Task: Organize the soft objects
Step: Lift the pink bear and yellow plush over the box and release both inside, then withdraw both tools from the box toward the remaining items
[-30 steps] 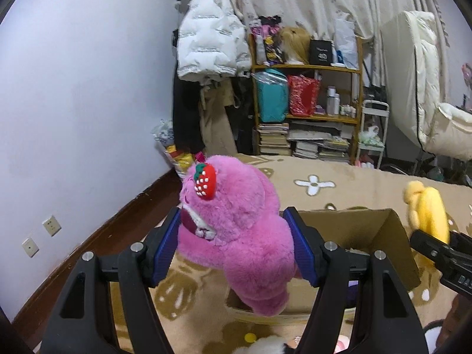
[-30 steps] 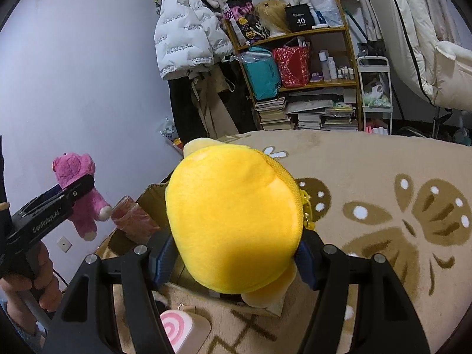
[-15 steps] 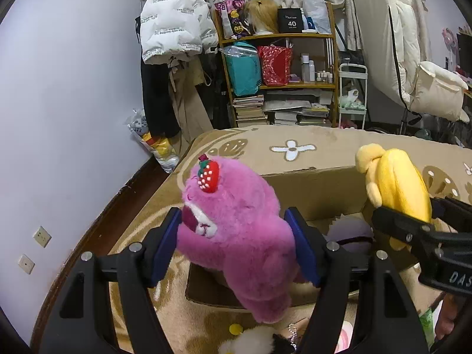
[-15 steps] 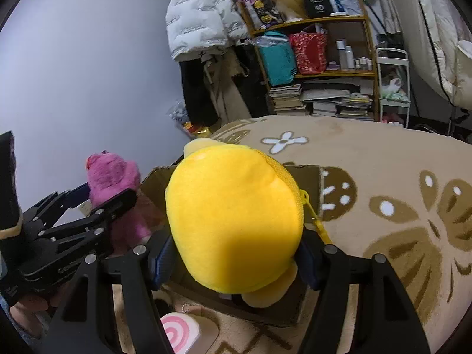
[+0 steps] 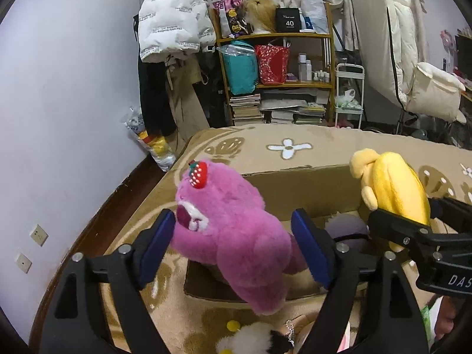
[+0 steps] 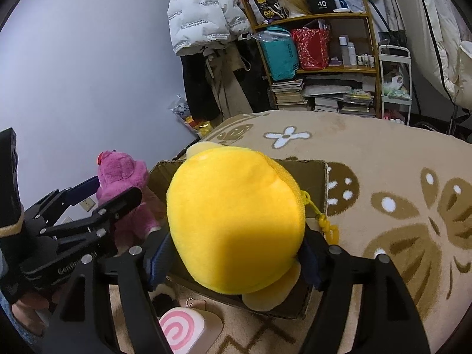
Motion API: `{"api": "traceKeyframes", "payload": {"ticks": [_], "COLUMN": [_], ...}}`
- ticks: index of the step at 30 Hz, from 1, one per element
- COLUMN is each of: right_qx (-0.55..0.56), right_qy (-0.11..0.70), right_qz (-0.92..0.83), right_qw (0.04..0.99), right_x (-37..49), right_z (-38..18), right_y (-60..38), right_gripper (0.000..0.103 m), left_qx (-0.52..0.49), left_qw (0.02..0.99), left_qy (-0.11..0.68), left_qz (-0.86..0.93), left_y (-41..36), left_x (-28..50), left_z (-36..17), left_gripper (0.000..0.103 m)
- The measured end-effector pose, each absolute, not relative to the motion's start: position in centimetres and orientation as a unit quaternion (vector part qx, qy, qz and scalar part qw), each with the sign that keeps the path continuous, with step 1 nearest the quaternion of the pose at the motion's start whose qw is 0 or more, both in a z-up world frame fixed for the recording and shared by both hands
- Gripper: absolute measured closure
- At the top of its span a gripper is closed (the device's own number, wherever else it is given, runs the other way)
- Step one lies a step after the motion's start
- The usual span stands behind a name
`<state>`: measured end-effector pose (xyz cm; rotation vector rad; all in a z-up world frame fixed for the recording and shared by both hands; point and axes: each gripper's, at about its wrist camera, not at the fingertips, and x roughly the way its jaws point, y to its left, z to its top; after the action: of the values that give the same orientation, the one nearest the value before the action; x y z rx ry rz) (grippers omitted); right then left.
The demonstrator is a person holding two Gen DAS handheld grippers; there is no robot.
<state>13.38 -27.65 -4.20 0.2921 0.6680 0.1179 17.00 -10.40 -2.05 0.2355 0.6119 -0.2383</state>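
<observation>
With your left tool [image 5: 233, 236] clenched on the pink bear [image 5: 233, 230] and right tool [image 6: 236, 253] gripping the yellow plush [image 6: 233, 224], both above the cardboard box [image 5: 309, 188] at 12 o'clock, lower, then release.

The left gripper [image 5: 236, 236] points toward twelve o'clock, its blue-padded fingers [image 5: 156, 244] spread wide and pressed against either side of the pink plush bear [image 5: 233, 233], which it holds off the surface. The right gripper [image 6: 236, 250] likewise points to twelve o'clock, fingers [image 6: 312, 262] clamped on the yellow plush toy [image 6: 233, 224] that bulges out above them. In the right wrist view the left gripper sits at nine o'clock, with a bare hand [image 6: 29, 309] under its black body at eight o'clock. In the left wrist view the right gripper enters from three o'clock.
</observation>
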Motion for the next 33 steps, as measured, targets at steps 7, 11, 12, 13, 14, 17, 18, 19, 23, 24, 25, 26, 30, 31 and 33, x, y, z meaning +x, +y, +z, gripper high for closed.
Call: {"api": "traceKeyframes", "payload": {"ticks": [7,11,12,13,14,17,18,19,23,24,25,26,30,31,33], "right_qx": [0.149,0.157,0.161,0.164,0.165,0.167,0.167,0.167,0.162,0.162,0.163,0.165,0.166,0.165,0.164], "right_qy": [0.319,0.317,0.318,0.318,0.318,0.316,0.314,0.311,0.309,0.308,0.309,0.310,0.316,0.317,0.320], "right_qz": [0.056,0.053,0.053,0.053,0.052,0.052,0.052,0.052,0.051,0.050,0.050,0.049,0.045,0.044,0.042], "right_qw": [0.934,0.934,0.933,0.932,0.932,0.932,0.933,0.934,0.936,0.936,0.936,0.935,0.933,0.933,0.932], "right_x": [12.9,12.9,13.0,12.9,12.9,12.7,12.7,12.5,12.2,12.1,12.1,12.0,11.7,11.5,11.0], "right_z": [-3.9,-3.9,-4.0,-4.0,-3.9,-3.8,-3.7,-3.5,-3.2,-3.1,-3.1,-3.1,-3.0,-3.0,-2.9], "right_y": [-28.0,-28.3,-28.4,-28.5,-28.6,-28.7,-28.7,-28.7,-28.6,-28.6,-28.7,-28.7,-28.9,-28.8,-28.8], "right_gripper": [0.010,0.009,0.009,0.009,0.009,0.002,0.001,0.001,0.001,0.001,0.001,0.001,0.001,0.001,0.001], "left_qx": [0.121,0.119,0.119,0.118,0.117,0.105,0.104,0.105,0.106,0.105,0.104,0.105,0.105,0.103,0.096], "left_qw": [0.937,0.937,0.937,0.937,0.937,0.938,0.939,0.939,0.941,0.941,0.941,0.940,0.940,0.940,0.939], "left_qy": [0.306,0.305,0.306,0.306,0.307,0.301,0.299,0.296,0.293,0.294,0.295,0.297,0.304,0.306,0.312], "left_qz": [-0.120,-0.119,-0.118,-0.117,-0.117,-0.135,-0.137,-0.137,-0.133,-0.132,-0.130,-0.128,-0.115,-0.112,-0.106], "left_y": [-10.7,-10.7,-10.7,-10.7,-10.6,-10.4,-10.4,-10.4,-10.5,-10.4,-10.2,-10.1,-9.4,-9.1,-8.5], "left_x": [16.7,16.6,16.6,16.5,16.5,16.1,16.0,15.9,15.4,15.3,15.3,15.3,14.9,14.7,14.4], "left_z": [-2.1,-2.0,-2.0,-1.9,-1.8,-1.3,-1.2,-1.1,-0.7,-0.7,-0.7,-0.6,-0.5,-0.4,-0.1], "left_gripper": [0.012,0.011,0.011,0.010,0.009,0.007,0.007,0.006,0.006,0.006,0.006,0.005,0.005,0.004,0.004]}}
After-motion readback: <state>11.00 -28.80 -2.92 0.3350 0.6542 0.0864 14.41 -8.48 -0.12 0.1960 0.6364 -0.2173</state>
